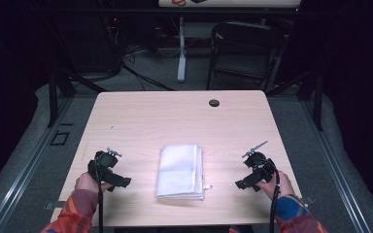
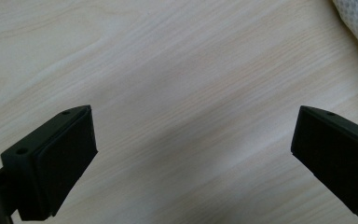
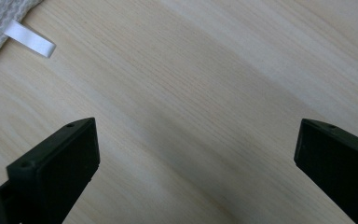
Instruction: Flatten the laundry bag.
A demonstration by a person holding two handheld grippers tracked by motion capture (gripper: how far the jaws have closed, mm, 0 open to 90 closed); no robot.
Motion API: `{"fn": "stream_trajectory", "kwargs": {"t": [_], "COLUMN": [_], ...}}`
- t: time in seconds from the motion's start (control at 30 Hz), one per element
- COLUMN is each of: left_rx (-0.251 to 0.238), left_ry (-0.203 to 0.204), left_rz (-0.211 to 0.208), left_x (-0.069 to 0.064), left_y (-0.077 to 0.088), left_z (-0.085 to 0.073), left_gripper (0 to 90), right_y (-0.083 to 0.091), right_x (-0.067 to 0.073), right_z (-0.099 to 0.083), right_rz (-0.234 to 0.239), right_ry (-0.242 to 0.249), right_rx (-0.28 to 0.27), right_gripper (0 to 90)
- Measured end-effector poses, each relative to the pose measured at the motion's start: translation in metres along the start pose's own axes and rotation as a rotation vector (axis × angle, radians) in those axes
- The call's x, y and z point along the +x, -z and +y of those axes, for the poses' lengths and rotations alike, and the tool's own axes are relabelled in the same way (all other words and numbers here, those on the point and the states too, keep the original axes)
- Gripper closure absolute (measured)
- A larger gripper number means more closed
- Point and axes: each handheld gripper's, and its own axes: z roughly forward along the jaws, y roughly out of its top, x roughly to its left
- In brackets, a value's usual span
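A pale wooden table (image 1: 141, 116) is carrying a folded white towel (image 1: 180, 171), which is lying near the front edge, midway between the two hands. The left gripper (image 1: 121, 182) is resting well apart from the towel's left side, its jaws spread wide over bare wood. The right gripper (image 1: 242, 184) is sitting likewise on the other side, jaws spread and empty. A small white tag (image 3: 30, 39) is sticking out at the towel's corner. A jaw pinching just the top layer would likely be pulling the fold apart.
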Motion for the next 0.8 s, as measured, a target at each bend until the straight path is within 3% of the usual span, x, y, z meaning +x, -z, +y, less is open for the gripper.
{"fn": "stream_trajectory", "kwargs": {"t": [0.23, 0.37, 0.4, 0.43, 0.5, 0.57, 0.6, 0.7, 0.8], "left_rx": [-0.053, -0.061, -0.067, -0.076, -0.097, -0.12, -0.135, -0.138, -0.16], "left_ry": [-0.024, -0.023, -0.022, -0.027, -0.044, -0.063, -0.073, -0.11, -0.143], "left_rz": [0.008, -0.021, -0.03, -0.033, -0.044, -0.051, -0.056, -0.067, -0.072], "left_x": [-0.011, -0.011, -0.012, -0.013, -0.019, -0.025, -0.028, -0.037, -0.045], "left_y": [0.005, 0.002, 0.002, 0.002, 0.004, 0.007, 0.007, 0.007, 0.008], "left_z": [0.005, 0.008, 0.009, 0.01, 0.012, 0.014, 0.015, 0.018, 0.02], "left_gripper": [0.3, 0.2, 0.2, 0.2, 0.1, 0.1, 0.2, 0.3, 0.9], "right_y": [0.002, 0.001, 0.002, 0.002, 0.002, 0.005, 0.004, 0.006, 0.008], "right_x": [0.0, 0.002, 0.002, 0.004, 0.007, 0.007, 0.008, 0.011, 0.014], "right_z": [-0.002, -0.002, -0.002, -0.003, -0.002, 0.0, 0.0, 0.0, 0.002], "right_rz": [0.003, 0.015, 0.0, 0.015, 0.003, 0.002, 0.001, 0.022, 0.014], "right_ry": [0.003, -0.006, 0.002, -0.014, -0.016, 0.011, 0.005, -0.002, 0.015], "right_rx": [-0.013, -0.034, -0.023, -0.051, -0.069, -0.041, -0.055, -0.063, -0.063], "right_gripper": [0.3, 0.5, 0.5, 0.5, 0.9, 1.3, 1.7, 2.0, 2.8]}}
